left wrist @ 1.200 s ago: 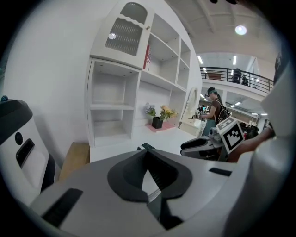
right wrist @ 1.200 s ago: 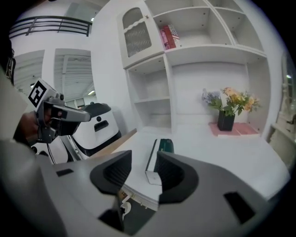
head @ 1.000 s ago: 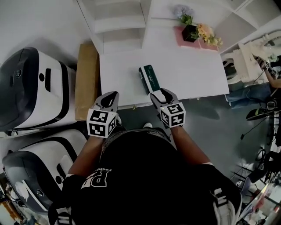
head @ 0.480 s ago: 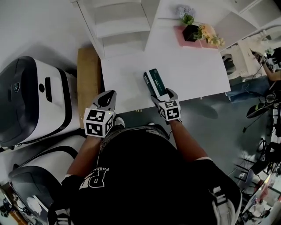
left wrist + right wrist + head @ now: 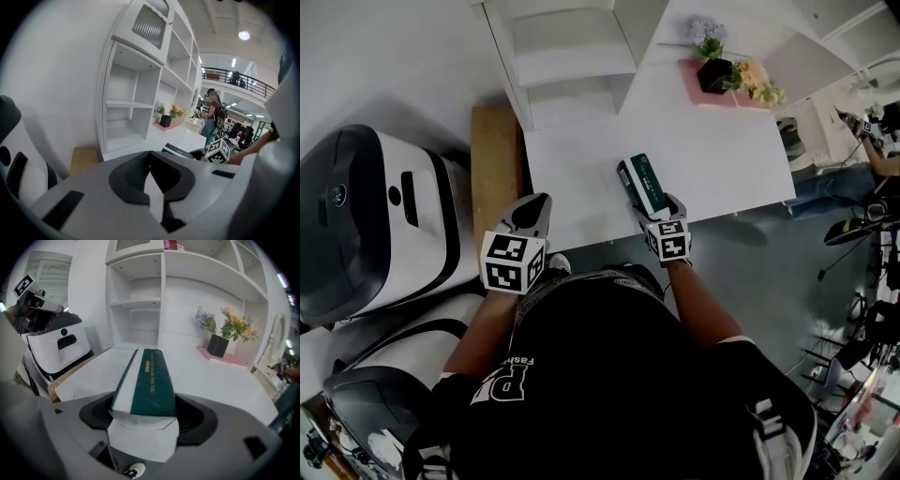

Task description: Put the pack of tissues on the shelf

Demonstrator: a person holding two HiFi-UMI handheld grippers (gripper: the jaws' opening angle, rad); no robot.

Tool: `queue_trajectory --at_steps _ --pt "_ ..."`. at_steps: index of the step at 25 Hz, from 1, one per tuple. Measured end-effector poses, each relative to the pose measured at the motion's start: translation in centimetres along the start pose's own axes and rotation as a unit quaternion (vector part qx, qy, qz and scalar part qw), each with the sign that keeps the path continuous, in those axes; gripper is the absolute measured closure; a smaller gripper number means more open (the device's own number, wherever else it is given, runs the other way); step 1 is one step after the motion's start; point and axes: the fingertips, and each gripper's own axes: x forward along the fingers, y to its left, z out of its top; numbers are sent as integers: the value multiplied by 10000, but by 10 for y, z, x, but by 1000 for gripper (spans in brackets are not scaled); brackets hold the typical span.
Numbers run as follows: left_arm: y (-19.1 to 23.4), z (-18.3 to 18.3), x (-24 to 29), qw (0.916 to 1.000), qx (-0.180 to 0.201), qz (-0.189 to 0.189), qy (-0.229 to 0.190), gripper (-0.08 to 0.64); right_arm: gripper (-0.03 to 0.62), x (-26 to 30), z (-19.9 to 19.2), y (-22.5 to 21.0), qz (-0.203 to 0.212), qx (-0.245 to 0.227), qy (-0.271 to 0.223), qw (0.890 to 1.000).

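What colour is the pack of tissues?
Dark green and white rectangular tissue pack, clearest in right gripper view.

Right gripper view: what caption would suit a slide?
Right gripper, jaws just opened, straddles the tissue pack on the table, shelf ahead.

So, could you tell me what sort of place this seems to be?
Probably a lab or showroom hall: a mock home corner of white shelves and flowers, with a railed mezzanine behind.
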Motion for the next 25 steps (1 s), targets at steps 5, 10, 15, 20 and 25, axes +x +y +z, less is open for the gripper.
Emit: queue_trajectory --at_steps 5,10,15,20,25 --pt "12 4 -3 10000 34 -60 -44 546 222 1 3 2 -1 314 126 9994" --pt "23 8 -8 9998 116 -125 -78 546 231 -1 11 8 -66 667 174 9976" --pt "37 13 -16 9996 150 -163 -147 546 235 -5 22 17 54 1315 70 9913" --pt "48 18 -20 9995 118 -157 -232 546 236 -21 51 28 247 1613 -255 9863" --pt "50 25 -22 9994 65 -31 -333 546 235 -42 93 37 510 1405 -659 9866"
